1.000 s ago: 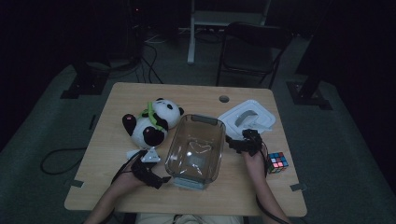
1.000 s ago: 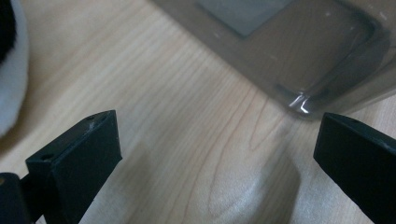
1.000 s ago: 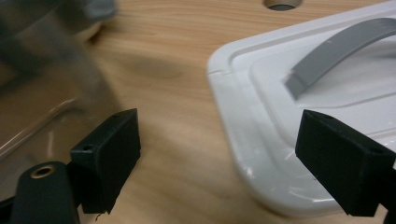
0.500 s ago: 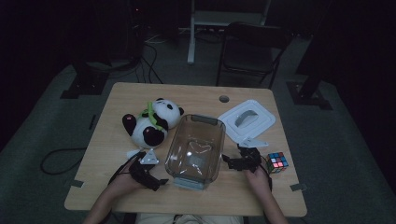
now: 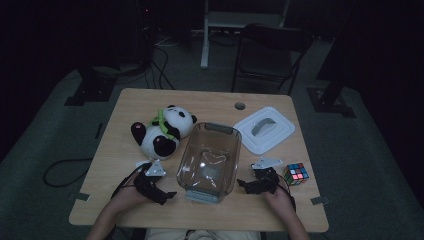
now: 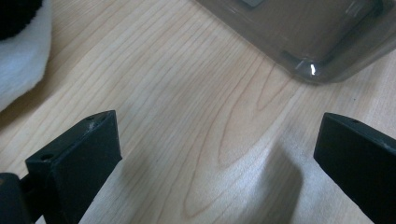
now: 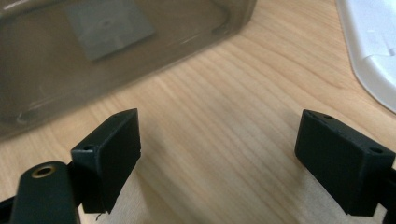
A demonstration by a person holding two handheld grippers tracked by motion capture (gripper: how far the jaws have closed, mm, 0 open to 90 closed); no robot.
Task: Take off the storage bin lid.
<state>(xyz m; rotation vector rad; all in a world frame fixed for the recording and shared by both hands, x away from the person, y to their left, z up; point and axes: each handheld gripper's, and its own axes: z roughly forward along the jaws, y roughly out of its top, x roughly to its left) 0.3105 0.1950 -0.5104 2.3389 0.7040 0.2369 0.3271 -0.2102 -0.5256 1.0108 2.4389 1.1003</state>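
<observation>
As the right hand-held gripper (image 5: 248, 184) pulled back from near the white lid (image 5: 264, 130) to the bench (image 5: 210, 102), both it and the left hand-held gripper (image 5: 167, 194) sat jaws apart, empty, flanking the clear container (image 5: 210, 161), likely ready to grab it.

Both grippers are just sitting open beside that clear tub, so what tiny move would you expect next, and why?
Probably each gripper slides inward to the clear tub. The left gripper and right gripper flank it with jaws wide open, holding nothing, and each gripper view shows a tub wall just ahead, suggesting a two-sided grasp.
</observation>
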